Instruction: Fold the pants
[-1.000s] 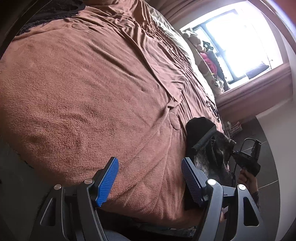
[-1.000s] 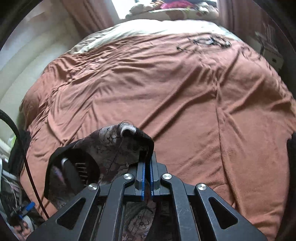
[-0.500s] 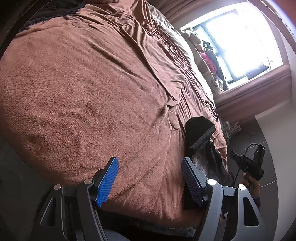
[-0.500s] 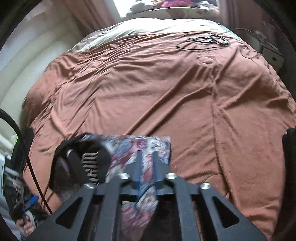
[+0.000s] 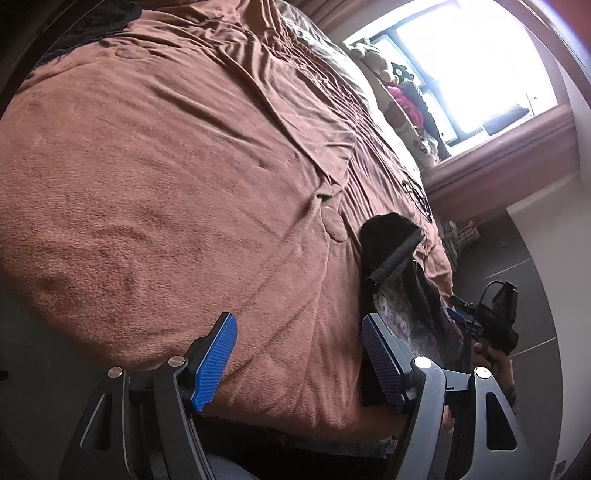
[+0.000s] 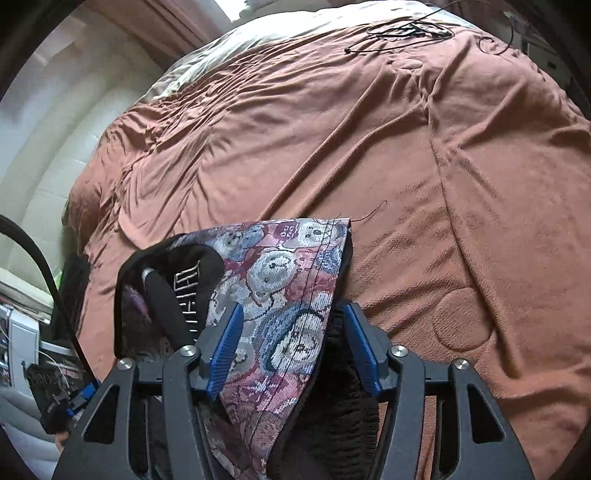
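The pants (image 6: pixel 284 291), patterned in purple, blue and grey with a black lining, lie bunched at the near edge of the brown bedspread (image 6: pixel 369 147). My right gripper (image 6: pixel 293 349) hangs just over them. Its jaws are opening, the patterned cloth lies between the blue pads (image 6: pixel 225 350), and the pads do not press on it. In the left wrist view the pants (image 5: pixel 402 291) lie to the right. My left gripper (image 5: pixel 299 362) stands open over bare bedspread (image 5: pixel 166 184), nothing between its fingers. A hand holds the right gripper (image 5: pixel 495 317) beyond the pants.
A black cable (image 6: pixel 399 31) lies coiled on the far side of the bed. Soft toys (image 5: pixel 402 96) sit below a bright window (image 5: pixel 476 62). Dark tiled floor (image 5: pixel 524 258) runs past the bed's right edge. A pale wall (image 6: pixel 55 129) stands to the left.
The right gripper went from shut on a lifted fold of the pants to parted jaws. The cloth dropped and spread flat on the bed. The left gripper stayed as it was.
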`<state>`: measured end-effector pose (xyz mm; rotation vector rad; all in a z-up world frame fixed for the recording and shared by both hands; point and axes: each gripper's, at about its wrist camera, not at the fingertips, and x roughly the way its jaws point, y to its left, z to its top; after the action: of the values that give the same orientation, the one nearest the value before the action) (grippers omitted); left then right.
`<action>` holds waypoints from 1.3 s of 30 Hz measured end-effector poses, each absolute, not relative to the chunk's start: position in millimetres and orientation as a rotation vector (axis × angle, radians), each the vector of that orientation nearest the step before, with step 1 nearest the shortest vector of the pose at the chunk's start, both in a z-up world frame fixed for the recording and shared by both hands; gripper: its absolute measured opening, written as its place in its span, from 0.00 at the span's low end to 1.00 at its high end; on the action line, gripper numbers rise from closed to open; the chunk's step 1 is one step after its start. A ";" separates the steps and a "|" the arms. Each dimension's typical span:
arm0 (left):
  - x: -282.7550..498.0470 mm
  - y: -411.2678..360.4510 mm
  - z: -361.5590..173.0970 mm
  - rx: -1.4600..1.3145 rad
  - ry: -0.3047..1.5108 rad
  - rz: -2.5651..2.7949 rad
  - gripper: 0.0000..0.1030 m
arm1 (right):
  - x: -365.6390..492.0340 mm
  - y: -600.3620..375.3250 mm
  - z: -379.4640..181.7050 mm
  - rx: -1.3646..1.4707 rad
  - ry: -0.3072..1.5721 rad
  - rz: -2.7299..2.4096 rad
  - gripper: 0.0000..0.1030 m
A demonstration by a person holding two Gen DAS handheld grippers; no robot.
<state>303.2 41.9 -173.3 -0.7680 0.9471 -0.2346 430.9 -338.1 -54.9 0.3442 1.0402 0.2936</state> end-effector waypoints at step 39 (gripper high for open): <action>303.3 26.2 -163.1 -0.706 0.975 -0.228 0.70 | 364.7 -228.6 -17.2 -0.086 0.921 0.348 0.56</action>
<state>303.3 26.2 -163.1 -0.7055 0.9752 -0.2281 364.7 -228.6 -17.2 -0.0861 0.9208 0.3479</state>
